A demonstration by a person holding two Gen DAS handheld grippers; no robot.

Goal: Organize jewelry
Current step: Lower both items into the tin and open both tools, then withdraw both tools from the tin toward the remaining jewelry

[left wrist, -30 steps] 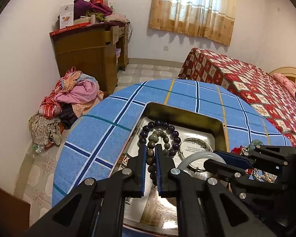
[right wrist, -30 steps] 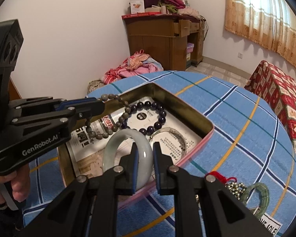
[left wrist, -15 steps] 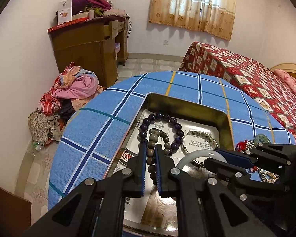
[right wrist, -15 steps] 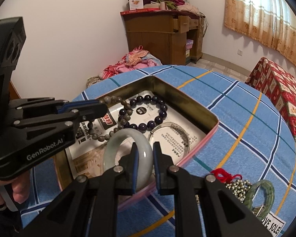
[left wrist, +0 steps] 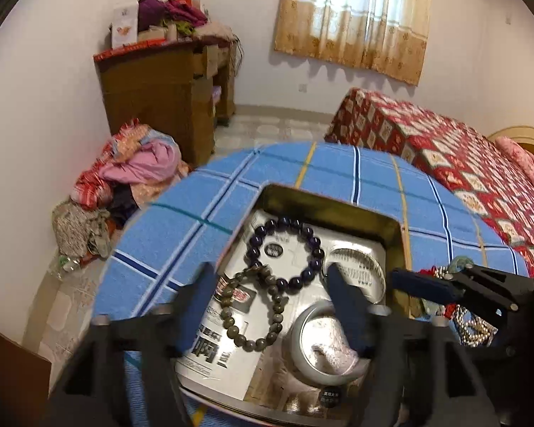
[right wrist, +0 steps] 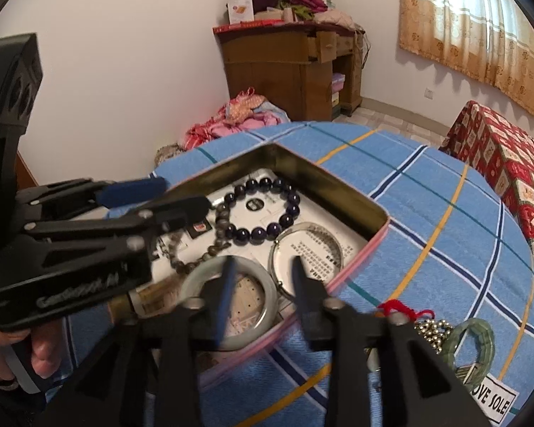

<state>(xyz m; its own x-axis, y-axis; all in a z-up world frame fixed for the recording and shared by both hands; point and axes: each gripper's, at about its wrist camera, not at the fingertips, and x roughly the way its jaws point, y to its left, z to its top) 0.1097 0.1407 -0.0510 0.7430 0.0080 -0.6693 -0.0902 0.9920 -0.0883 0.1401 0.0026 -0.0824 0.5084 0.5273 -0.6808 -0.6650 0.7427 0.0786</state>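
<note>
The shallow metal tin (right wrist: 370, 213) on the blue plaid tabletop (right wrist: 445, 220) holds glossy dark purple beads (left wrist: 284, 249) at 12 o'clock, a dull grey-brown bead string (left wrist: 260, 309), a thin silver bangle (right wrist: 308, 256) and a smooth pale jade bangle (right wrist: 263, 284). Left gripper (left wrist: 270, 302) and right gripper (right wrist: 261, 295) have just been opening; their fingers grip nothing.

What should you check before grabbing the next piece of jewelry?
1. Left gripper let go of grey bead string; jaws just opened: ok.
2. Right gripper let go of pale jade bangle; jaws just opened: ok.
3. Both pieces lie inside the tin: ok.
4. Dark bead bracelet and silver bangle inside: ok.
5. Green bangle on the cloth, outside: not ok.
</note>
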